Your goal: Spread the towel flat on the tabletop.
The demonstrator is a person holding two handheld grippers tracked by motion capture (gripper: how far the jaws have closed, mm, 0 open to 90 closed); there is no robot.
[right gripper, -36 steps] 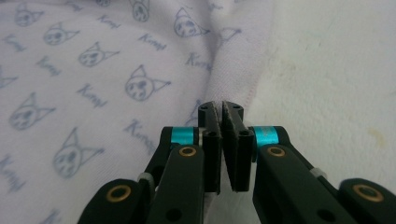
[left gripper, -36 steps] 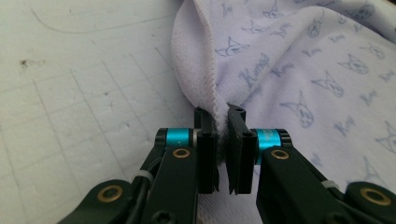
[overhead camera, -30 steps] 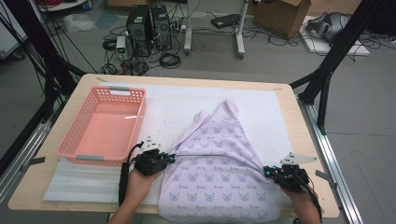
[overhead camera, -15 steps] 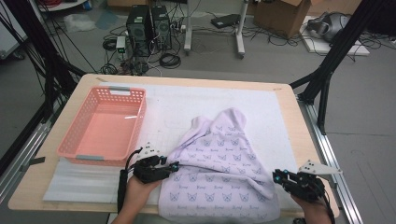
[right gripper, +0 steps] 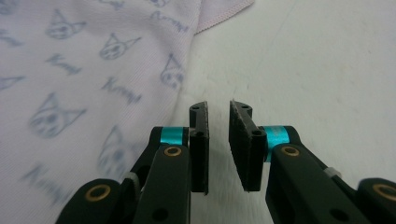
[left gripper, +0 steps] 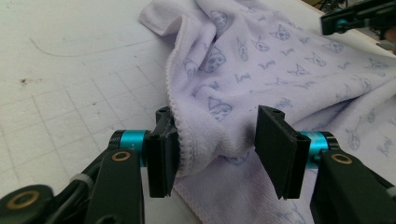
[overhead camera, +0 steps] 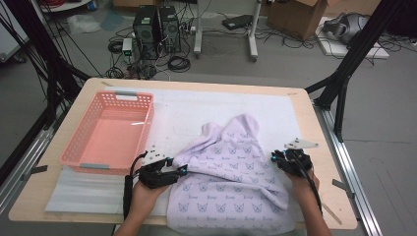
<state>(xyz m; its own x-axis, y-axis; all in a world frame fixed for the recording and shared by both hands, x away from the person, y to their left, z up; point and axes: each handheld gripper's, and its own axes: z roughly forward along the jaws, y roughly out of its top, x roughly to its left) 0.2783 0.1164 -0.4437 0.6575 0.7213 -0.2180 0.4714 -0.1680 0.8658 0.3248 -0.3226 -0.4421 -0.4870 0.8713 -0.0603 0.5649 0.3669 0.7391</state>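
Cluttered lab floor behind with PC towers and cables, and up front a wooden bench point(overhead camera: 314, 115) topped with a white gridded mat point(overhead camera: 196, 113). Using the towel point(overhead camera: 231, 177) as the landmark: it's a lilac cat-print one, half folded and rumpled on the near middle of the mat. A pink basket point(overhead camera: 105, 132) sits off to its left. The left claw point(overhead camera: 178, 171) is at the towel's left edge; its jaws have just been opening and stand about half apart, the fold loose between them, touching one pad only. The right claw point(overhead camera: 281, 158) is just off the towel's right edge, nearly closed with a narrow gap, holding nothing. I'd regrip both corners evenly before the next fold, keeping the hem flat.
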